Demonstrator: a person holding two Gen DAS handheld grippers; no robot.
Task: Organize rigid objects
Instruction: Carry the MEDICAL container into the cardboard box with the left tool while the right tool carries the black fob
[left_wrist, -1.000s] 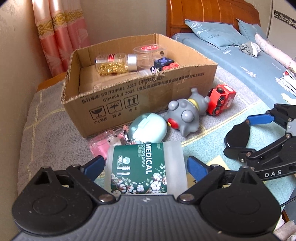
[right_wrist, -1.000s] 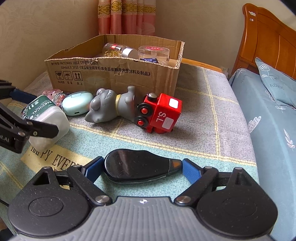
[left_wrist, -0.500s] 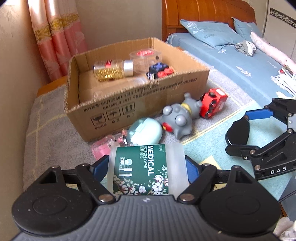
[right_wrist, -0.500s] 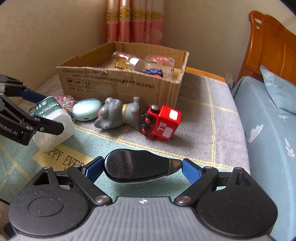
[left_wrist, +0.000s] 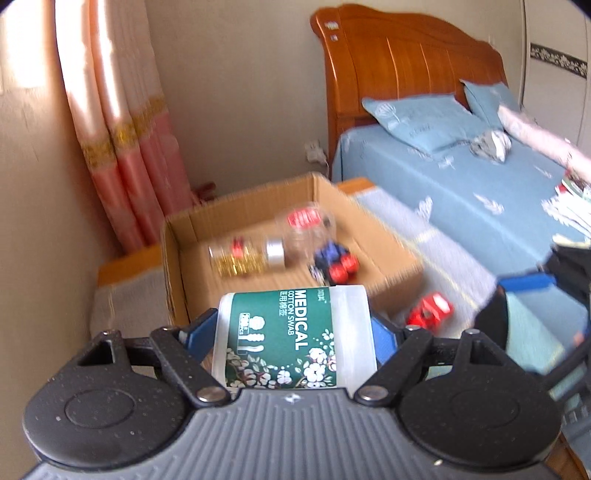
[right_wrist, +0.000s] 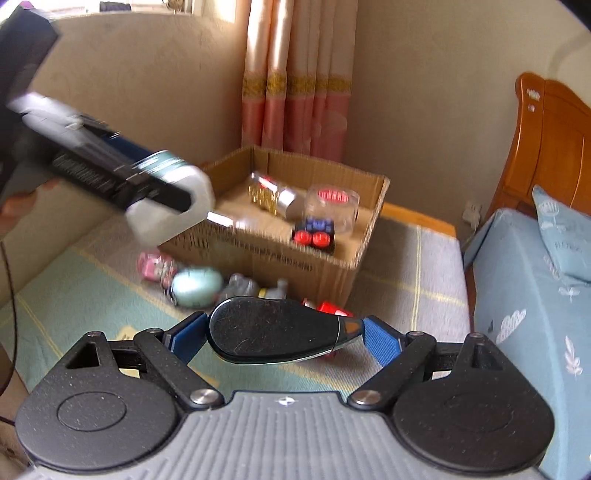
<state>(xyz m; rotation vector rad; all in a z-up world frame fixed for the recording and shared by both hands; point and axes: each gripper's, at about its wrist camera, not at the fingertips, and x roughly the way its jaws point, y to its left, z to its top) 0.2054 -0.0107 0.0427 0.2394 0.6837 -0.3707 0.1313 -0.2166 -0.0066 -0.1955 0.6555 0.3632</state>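
My left gripper (left_wrist: 293, 332) is shut on a white cotton swab box (left_wrist: 291, 339) with a green label and holds it in the air near the front left of the open cardboard box (left_wrist: 173, 266). It also shows in the right wrist view (right_wrist: 173, 203), above the box's left corner. My right gripper (right_wrist: 280, 334) is shut on a black oval case (right_wrist: 273, 330), raised above the toys. The cardboard box (right_wrist: 332, 266) holds a jar of gold bits (right_wrist: 269, 195), a clear tub with a red lid (right_wrist: 332, 203) and a blue-and-red toy (right_wrist: 314, 232).
On the blanket in front of the box lie a pink item (right_wrist: 155, 266), a mint egg-shaped case (right_wrist: 195, 291), a grey toy (right_wrist: 251, 288) and a red toy car (left_wrist: 430, 310). A blue bed (left_wrist: 461, 192) with a wooden headboard stands to the right; curtains hang behind.
Both grippers have risen well above the blanket with their objects. The left one has carried the swab box toward the cardboard box. Both views are blurred by motion.
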